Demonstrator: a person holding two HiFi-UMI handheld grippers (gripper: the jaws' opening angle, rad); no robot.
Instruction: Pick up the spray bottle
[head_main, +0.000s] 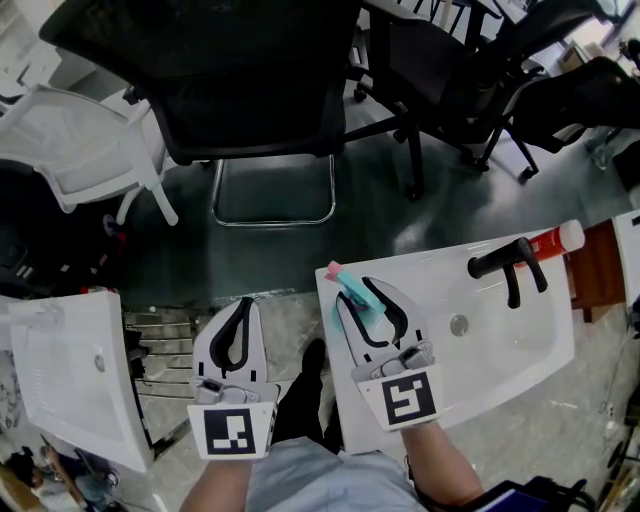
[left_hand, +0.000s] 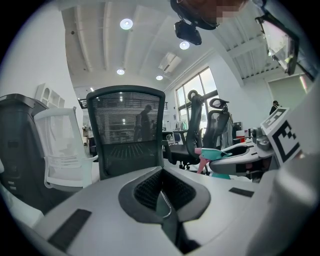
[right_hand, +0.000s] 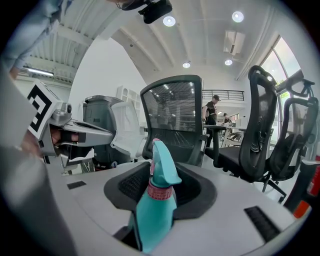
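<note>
The spray bottle (head_main: 362, 308) is teal with a pink nozzle tip and a pink collar. It lies between the jaws of my right gripper (head_main: 357, 290), above the left end of a white sink basin (head_main: 500, 340). In the right gripper view the spray bottle (right_hand: 156, 200) fills the gap between the jaws, nozzle pointing away, and the right gripper (right_hand: 165, 172) is shut on its body. My left gripper (head_main: 243, 302) hangs to the left over the floor, shut and empty. From the left gripper view the spray bottle (left_hand: 215, 154) shows at the right, beyond the left gripper (left_hand: 162, 172).
On the basin stand a black faucet (head_main: 510, 265) and a drain hole (head_main: 458, 324), with a red bottle (head_main: 555, 240) behind. A black mesh chair (head_main: 250, 90) and a white chair (head_main: 80, 150) stand ahead. A second white basin (head_main: 70, 370) and a metal rack (head_main: 160, 350) lie at left.
</note>
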